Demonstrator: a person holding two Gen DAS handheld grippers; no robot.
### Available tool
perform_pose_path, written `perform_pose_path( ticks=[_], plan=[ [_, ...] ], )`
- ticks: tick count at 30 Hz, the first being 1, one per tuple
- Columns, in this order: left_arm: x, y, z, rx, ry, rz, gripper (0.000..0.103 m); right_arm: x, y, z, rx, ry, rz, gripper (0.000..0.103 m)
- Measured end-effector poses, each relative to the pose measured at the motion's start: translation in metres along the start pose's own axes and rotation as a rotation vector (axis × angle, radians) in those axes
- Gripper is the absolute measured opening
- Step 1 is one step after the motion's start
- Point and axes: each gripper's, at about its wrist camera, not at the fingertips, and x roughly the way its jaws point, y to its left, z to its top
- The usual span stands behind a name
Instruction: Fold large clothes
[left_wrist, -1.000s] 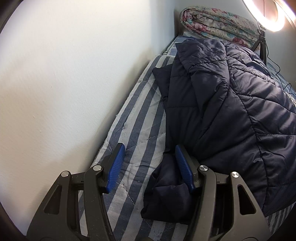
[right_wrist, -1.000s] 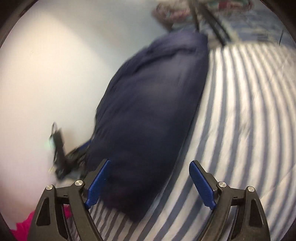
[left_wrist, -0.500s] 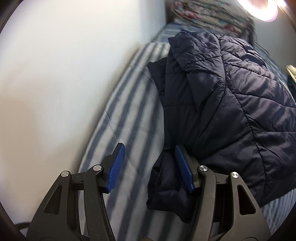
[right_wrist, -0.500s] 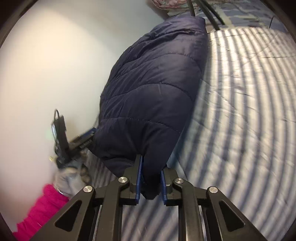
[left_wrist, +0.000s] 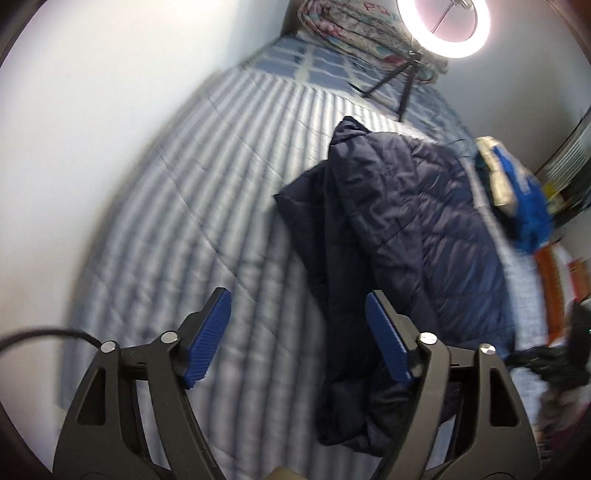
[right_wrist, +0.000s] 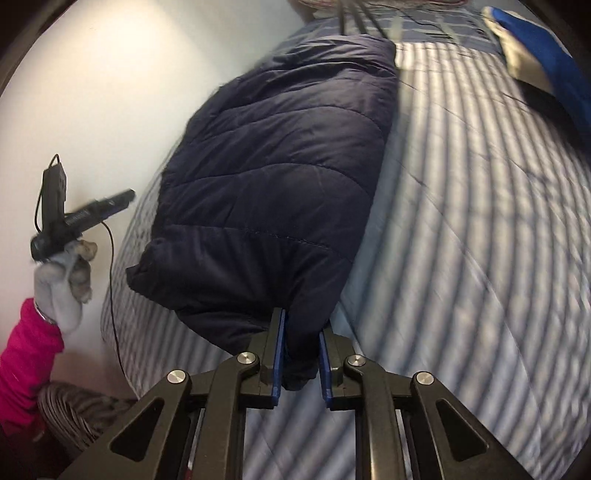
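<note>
- While my right gripper (right_wrist: 300, 363) is pinching the navy jacket (right_wrist: 273, 177) hem at lower centre, I'm mid-fold.
- My left gripper (left_wrist: 297, 338) is hanging wide, empty, lower frame.
- Next, I'm judging it needs the opposite corner.

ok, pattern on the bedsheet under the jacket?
Blue and white stripes on the bedsheet; clearest in the right wrist view.

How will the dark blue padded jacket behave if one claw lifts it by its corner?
The jacket will probably sag and unfold, since it already lies in soft creases on the bed. Its puffy quilting suggests it is light for its size. The smooth fabric may slip, though the right claw pinches a thick fold.
</note>
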Motion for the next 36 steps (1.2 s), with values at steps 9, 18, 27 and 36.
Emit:
perform_pose_path(
  ticks=[9, 18, 27, 36],
  plan=[
    [0.040, 0.036, -0.010, -0.312, 0.154, -0.378, 0.078, -0.022, -0.026, -0.023, -0.043, -0.043, -0.045, 0.030],
    [0.074, 0.049, 0.005, -0.344, 0.185, -0.541, 0.085, -0.041, -0.056, -0.011, 0.057, -0.171, 0.075, 0.073],
    [0.092, 0.050, 0.019, -0.337, 0.182, -0.640, 0.085, -0.014, -0.089, 0.016, 0.196, -0.191, 0.189, 0.082],
    [0.104, 0.032, 0.032, -0.298, 0.188, -0.650, 0.085, 0.008, -0.106, 0.035, 0.267, -0.199, 0.239, 0.082]
  ],
)
